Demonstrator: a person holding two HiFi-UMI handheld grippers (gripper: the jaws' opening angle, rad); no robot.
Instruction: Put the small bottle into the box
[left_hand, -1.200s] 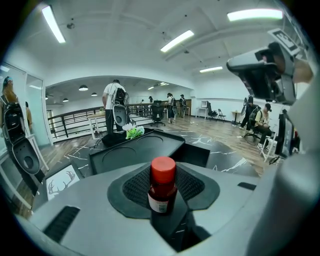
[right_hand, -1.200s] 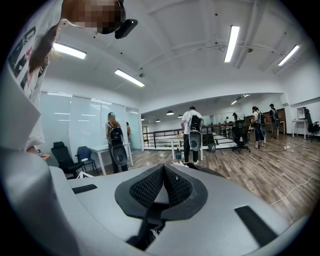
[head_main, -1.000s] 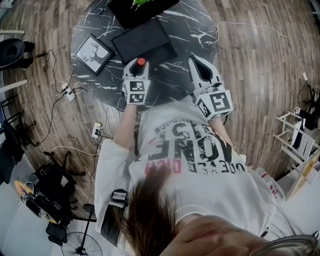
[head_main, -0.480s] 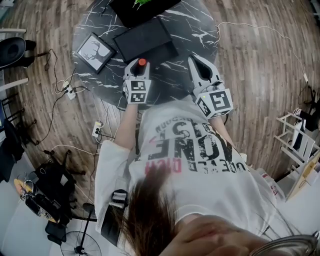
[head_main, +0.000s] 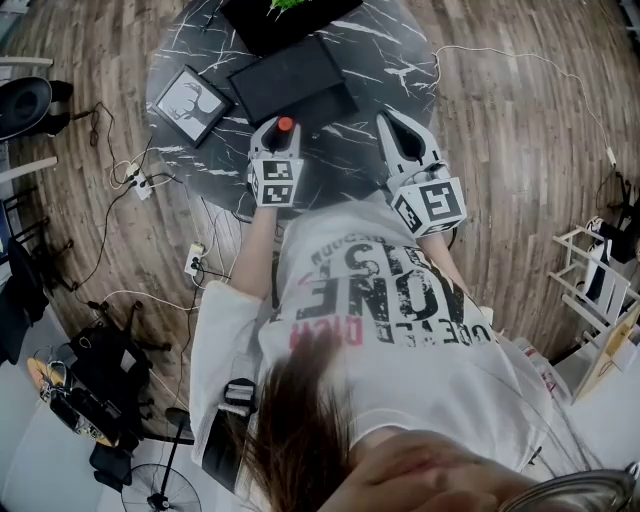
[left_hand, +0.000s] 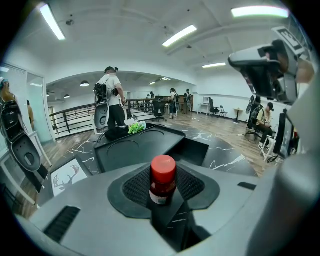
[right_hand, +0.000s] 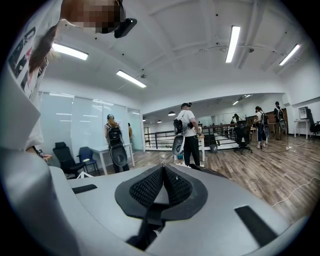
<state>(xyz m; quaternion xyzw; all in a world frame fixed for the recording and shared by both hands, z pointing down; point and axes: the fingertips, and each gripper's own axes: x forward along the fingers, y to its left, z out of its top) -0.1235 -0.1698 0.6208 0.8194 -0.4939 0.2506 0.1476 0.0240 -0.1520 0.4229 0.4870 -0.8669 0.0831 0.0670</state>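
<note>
Red-capped small bottle (left_hand: 162, 181): upright between the pads of my left gripper, its cap clear above them and a pale label low on its side
Left gripper (head_main: 277, 132): my jaws stand partway apart and are clamped on the small bottle, over the near edge of the table
Right gripper (right_hand: 162, 175): my jaws are closed tip to tip with nothing between them; it sits at 3 o'clock from my left gripper, apart from it
Box (head_main: 288, 78): black and flat, on the table at 12 o'clock from the small bottle, near it but not touching
Table (head_main: 385, 50): round, black marble with white veins, on a wooden floor
Picture frame (head_main: 188, 105): black, with a deer print, lying on the table at 10 o'clock from my left gripper, just beside the box
Green plant (head_main: 285, 5): at 12 o'clock beyond the box, cut off by the top edge of the head view
</note>
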